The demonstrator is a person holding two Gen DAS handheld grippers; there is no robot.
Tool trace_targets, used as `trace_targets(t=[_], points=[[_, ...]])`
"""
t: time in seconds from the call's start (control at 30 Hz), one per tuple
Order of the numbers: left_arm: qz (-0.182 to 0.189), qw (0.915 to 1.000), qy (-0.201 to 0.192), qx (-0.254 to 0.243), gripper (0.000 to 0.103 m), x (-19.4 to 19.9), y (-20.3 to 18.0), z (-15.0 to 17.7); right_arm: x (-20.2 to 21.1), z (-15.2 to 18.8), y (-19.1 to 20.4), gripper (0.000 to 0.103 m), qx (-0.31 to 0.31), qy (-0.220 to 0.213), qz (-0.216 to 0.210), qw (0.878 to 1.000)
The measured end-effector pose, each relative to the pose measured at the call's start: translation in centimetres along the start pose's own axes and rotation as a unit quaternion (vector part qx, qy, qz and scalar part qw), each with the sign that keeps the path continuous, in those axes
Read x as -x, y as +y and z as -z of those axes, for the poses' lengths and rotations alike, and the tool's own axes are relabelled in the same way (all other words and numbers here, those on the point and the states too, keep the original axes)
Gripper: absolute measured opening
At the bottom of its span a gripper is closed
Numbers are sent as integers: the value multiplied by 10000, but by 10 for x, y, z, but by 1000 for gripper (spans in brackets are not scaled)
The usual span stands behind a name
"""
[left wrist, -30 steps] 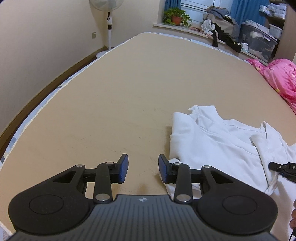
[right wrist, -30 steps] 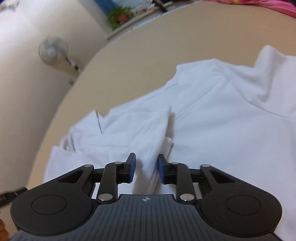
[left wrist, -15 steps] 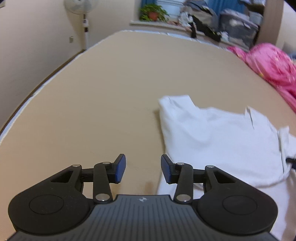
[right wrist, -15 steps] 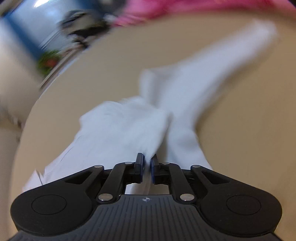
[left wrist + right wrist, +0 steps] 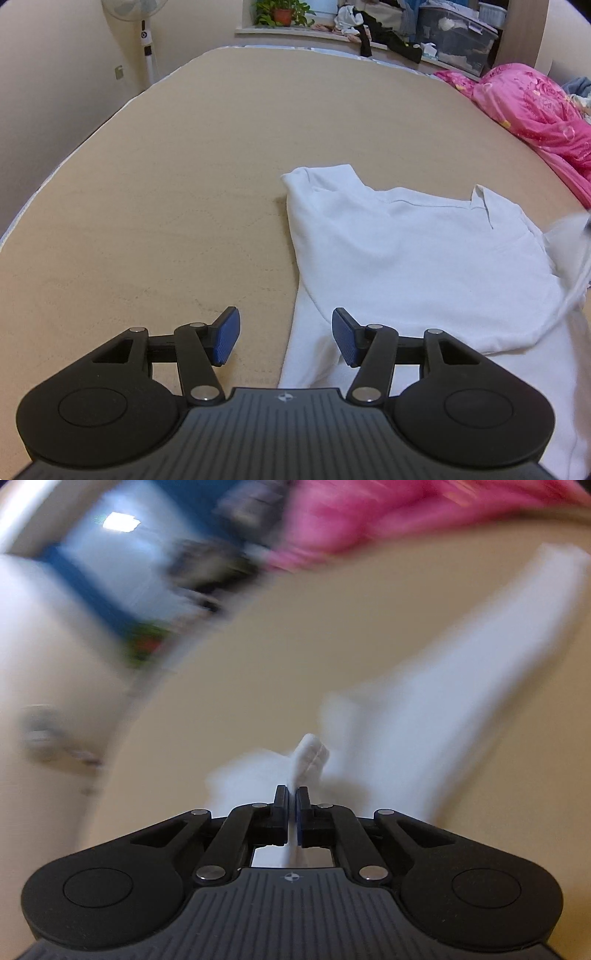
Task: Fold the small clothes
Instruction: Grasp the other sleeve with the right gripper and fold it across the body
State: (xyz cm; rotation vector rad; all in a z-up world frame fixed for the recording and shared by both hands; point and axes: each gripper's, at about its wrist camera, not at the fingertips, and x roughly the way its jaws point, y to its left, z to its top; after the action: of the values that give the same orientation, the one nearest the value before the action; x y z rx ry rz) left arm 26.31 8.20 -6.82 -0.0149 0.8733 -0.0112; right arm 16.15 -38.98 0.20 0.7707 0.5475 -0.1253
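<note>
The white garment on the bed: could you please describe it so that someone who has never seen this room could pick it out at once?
Start at the wide tan bed, with a pink quilt bunched at its far right edge. The white garment lies spread nearer the camera, just ahead of the open left hand-held gripper. It is the only white cloth on the bed, plain, unlike the patterned pink quilt.

Standing fan [image 5: 142, 22], potted plant [image 5: 282, 13], pink quilt [image 5: 535, 110].
</note>
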Motion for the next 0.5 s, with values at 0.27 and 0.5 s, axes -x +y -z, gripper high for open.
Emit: trace_targets(t=[0.27,0.5], points=[[-38,9999,-8,-101,61,-1,-5,1,20,-8,-35,5,-773,-442,697,9936],[11,9998,97,-150,62,-8,-8,2,17,-5,-46,15,-521,-83,2222,9736]])
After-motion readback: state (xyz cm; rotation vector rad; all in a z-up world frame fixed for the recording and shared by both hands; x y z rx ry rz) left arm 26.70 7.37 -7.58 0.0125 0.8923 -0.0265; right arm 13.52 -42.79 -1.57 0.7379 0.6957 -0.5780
